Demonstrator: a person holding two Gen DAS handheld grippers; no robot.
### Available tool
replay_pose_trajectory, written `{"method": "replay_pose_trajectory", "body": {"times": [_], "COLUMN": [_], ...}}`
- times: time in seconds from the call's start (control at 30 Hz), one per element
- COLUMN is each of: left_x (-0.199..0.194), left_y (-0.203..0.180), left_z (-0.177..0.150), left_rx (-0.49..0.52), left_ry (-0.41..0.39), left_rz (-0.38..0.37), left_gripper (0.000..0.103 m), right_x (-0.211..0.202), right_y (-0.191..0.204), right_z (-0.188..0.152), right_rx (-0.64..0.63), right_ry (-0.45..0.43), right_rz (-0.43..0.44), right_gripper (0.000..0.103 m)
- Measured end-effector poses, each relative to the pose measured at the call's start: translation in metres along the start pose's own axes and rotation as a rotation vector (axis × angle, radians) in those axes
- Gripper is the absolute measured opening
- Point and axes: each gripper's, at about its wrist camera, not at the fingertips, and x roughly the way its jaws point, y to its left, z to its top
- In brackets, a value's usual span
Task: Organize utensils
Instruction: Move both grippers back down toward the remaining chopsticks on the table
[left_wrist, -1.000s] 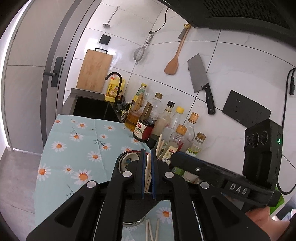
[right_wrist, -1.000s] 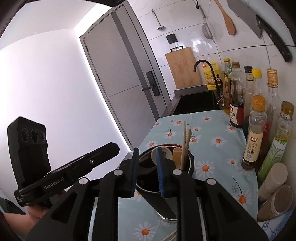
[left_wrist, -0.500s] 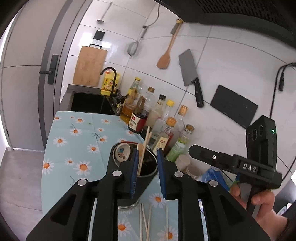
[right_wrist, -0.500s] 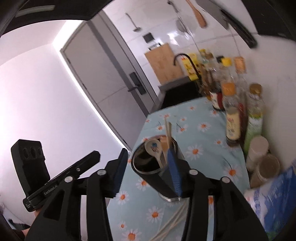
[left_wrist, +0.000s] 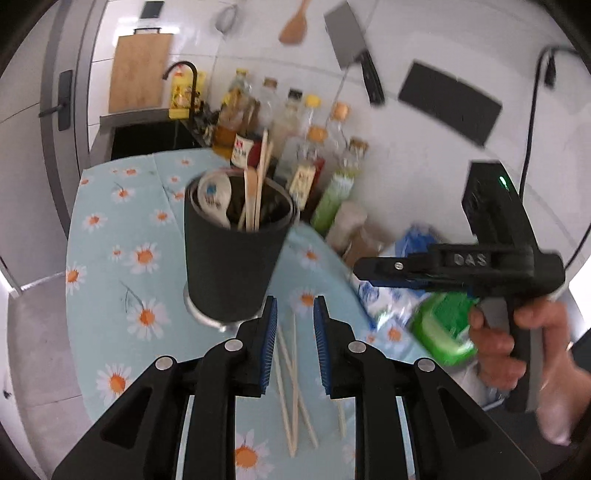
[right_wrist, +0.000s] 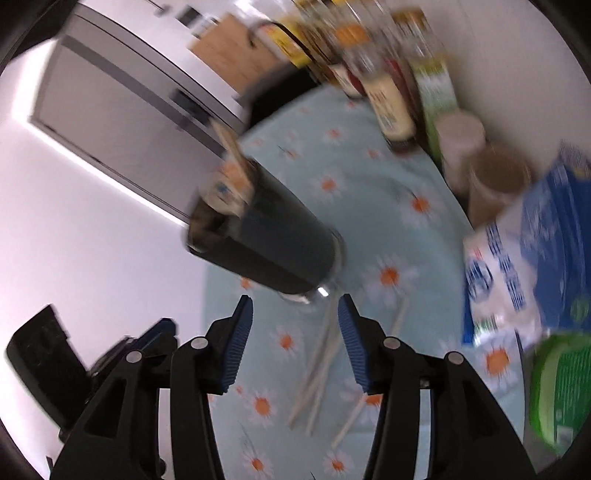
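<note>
- The left gripper (left_wrist: 294, 317) hangs tilted down over the daisy-print tablecloth (left_wrist: 110, 236), its blue pads a little apart with nothing pinched between them — loose chopsticks (left_wrist: 291, 373) lie on the cloth straight below the gap.
- The right gripper (right_wrist: 295, 317) has just been spreading its jaws; they stand released and empty above the same scatter of chopsticks (right_wrist: 321, 369), in a blurred view.
- The black utensil cup (left_wrist: 232, 254) stands upright on the cloth just beyond both grippers, nearer the cloth's wall-side edge than its open edge, the chopsticks lying just in front of its base.
- Inside the cup: a white spoon (left_wrist: 214, 199) leaning on the far-left rim, and a few wooden sticks (left_wrist: 256, 192) poking above the rim.
- Along the wall-side edge stands a row of sauce bottles (left_wrist: 306, 155); near the cloth's close corner sit a blue-and-white bag (right_wrist: 524, 258) and a green pack (right_wrist: 561, 387).
- A person's hand (left_wrist: 517, 343) grips the right tool's handle.
</note>
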Motion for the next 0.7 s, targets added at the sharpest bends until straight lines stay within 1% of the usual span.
{"method": "replay_pose_trajectory", "body": {"times": [0.07, 0.17, 0.23, 0.4, 0.47, 0.57, 0.7], "left_x": [0.004, 0.010, 0.012, 0.014, 0.014, 0.014, 0.010], "left_y": [0.003, 0.008, 0.014, 0.032, 0.039, 0.049, 0.062], "left_z": [-0.010, -0.025, -0.037, -0.064, -0.073, -0.085, -0.097], "left_rx": [-0.017, -0.029, -0.050, -0.120, -0.143, -0.175, -0.219], "left_ry": [0.026, 0.057, 0.074, 0.105, 0.115, 0.119, 0.115], "left_rz": [-0.022, -0.016, -0.021, -0.034, -0.040, -0.049, -0.063], "left_gripper": [0.019, 0.019, 0.019, 0.019, 0.019, 0.019, 0.019], "right_x": [0.012, 0.028, 0.040, 0.064, 0.072, 0.086, 0.099], "right_y": [-0.004, -0.011, -0.019, -0.029, -0.032, -0.033, -0.034], "right_z": [-0.008, -0.017, -0.025, -0.034, -0.033, -0.035, -0.032], "right_rx": [0.025, 0.048, 0.076, 0.111, 0.121, 0.143, 0.155], "right_ry": [0.049, 0.118, 0.183, 0.290, 0.319, 0.355, 0.371], "right_rz": [-0.039, -0.123, -0.194, -0.311, -0.358, -0.419, -0.487], "right_gripper": [0.047, 0.042, 0.041, 0.031, 0.025, 0.020, 0.016]}}
